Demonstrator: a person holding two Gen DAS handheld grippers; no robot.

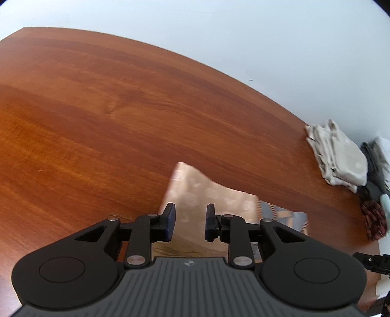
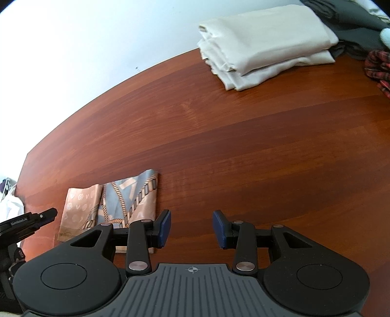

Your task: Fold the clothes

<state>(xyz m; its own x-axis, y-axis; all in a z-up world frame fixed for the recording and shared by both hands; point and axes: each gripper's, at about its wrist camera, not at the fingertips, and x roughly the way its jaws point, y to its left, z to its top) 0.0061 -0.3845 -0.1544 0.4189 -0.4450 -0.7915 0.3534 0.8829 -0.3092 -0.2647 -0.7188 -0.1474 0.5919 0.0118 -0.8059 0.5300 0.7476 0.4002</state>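
Note:
A folded scarf (image 1: 195, 187), peach with pale round marks and a grey-blue chain-print part, lies flat on the wooden table (image 1: 97, 109). My left gripper (image 1: 190, 217) hovers just over its near end, open, with the cloth showing in the gap between the blue pads and neither pad pressing on it. In the right wrist view the same scarf (image 2: 121, 200) lies to the left of my right gripper (image 2: 191, 219), which is open above bare wood with nothing between its fingers. A black part of the left gripper (image 2: 36, 219) shows at that view's left edge.
A stack of folded cream cloth (image 2: 265, 41) sits at the table's far right, by the wall. Dark grey clothing (image 2: 353, 17) and a red plaid piece (image 2: 380, 65) lie beside it. A white cloth (image 2: 9, 207) hangs past the table's left end.

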